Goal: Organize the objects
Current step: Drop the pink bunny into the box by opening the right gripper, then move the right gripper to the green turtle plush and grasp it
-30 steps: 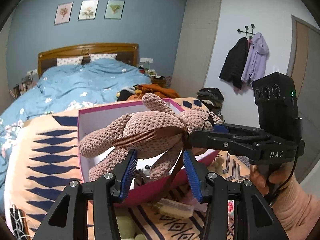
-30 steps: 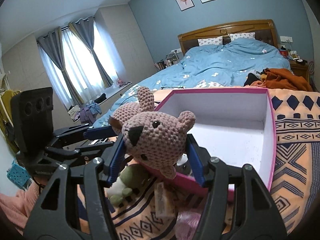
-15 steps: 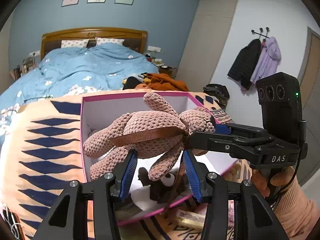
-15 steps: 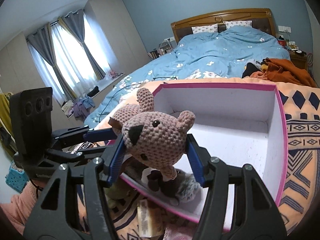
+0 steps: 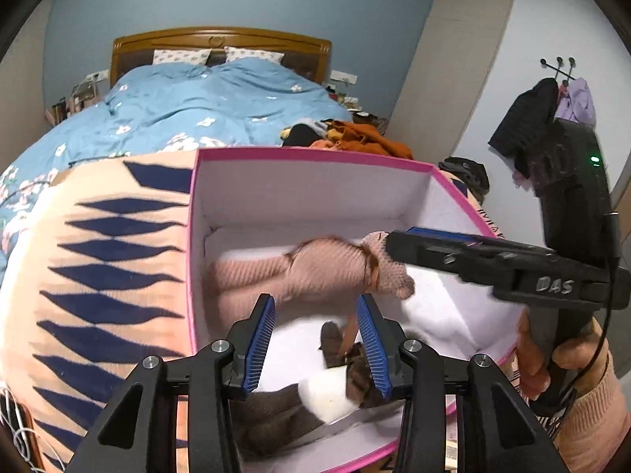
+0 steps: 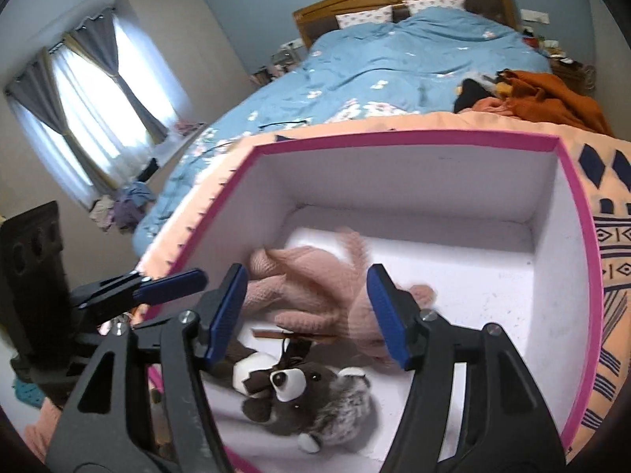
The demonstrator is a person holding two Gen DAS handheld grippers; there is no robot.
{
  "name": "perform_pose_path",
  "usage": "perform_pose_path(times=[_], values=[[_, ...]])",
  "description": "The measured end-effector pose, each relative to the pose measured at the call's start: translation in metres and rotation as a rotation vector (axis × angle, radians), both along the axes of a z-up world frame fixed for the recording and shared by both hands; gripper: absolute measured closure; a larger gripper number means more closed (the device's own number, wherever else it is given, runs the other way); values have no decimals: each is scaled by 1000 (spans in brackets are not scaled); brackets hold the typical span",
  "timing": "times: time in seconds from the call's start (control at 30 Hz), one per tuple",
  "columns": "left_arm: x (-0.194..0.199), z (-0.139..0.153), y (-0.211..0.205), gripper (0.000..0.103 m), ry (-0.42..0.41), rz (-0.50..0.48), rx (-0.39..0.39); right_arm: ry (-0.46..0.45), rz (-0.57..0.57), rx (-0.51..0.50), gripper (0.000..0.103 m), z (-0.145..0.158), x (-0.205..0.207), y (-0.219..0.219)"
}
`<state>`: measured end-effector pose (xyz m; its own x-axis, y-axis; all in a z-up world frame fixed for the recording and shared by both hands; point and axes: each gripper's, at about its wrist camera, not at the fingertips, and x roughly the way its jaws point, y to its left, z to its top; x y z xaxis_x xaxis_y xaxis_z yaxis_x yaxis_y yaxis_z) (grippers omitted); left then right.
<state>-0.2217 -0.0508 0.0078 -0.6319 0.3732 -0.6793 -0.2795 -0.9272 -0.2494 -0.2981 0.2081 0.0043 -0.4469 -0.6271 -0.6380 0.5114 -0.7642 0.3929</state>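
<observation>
- Box (image 6: 583,236) (pink rim): sits on the patterned blanket (image 5: 98,276).
- Pink bear (image 6: 315,295): inside box, blurred.
- Brown toy (image 6: 303,394): inside box, near edge.
- Left gripper (image 5: 315,339): jaws just closing, empty.
- Right gripper (image 6: 307,311): jaws apart, bear released.

The open cardboard box (image 6: 583,260) has a bright pink rim and outer skin and plain white inner walls and floor, and in it lie a dusty-pink crocheted plush animal (image 6: 315,291) with a brown ribbon and a dark brown plush toy (image 6: 311,394) with white patches and a grey furry ear. The box stands on a peach woven blanket (image 5: 98,276) patterned with rows of navy diamonds, beyond which spreads a sky-blue quilt (image 5: 205,106) sprinkled with small white flowers. Both black plastic grippers carry ribbed royal-blue pads (image 5: 258,345).
</observation>
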Motion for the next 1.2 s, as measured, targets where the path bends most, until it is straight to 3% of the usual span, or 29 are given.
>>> perform_pose_path(times=[0.27, 0.63, 0.83, 0.93, 1.1, 1.2], values=[[11, -1, 6, 57, 14, -31, -46, 69, -25, 18, 38, 8, 18, 15], [35, -5, 22, 54, -3, -63, -143, 70, 24, 70, 35, -3, 46, 34], [45, -1, 14, 54, -14, -50, -87, 48, 43, 69, 35, -10, 59, 44], [58, 5, 11, 52, 62, -12, -81, 41, 50, 53, 35, -11, 65, 49], [102, 22, 1, 29, 208, 21, -84, 91, 59, 26, 35, -1, 88, 56], [131, 24, -1, 23, 257, 24, -124, 155, 89, -1, 35, 12, 115, 60]])
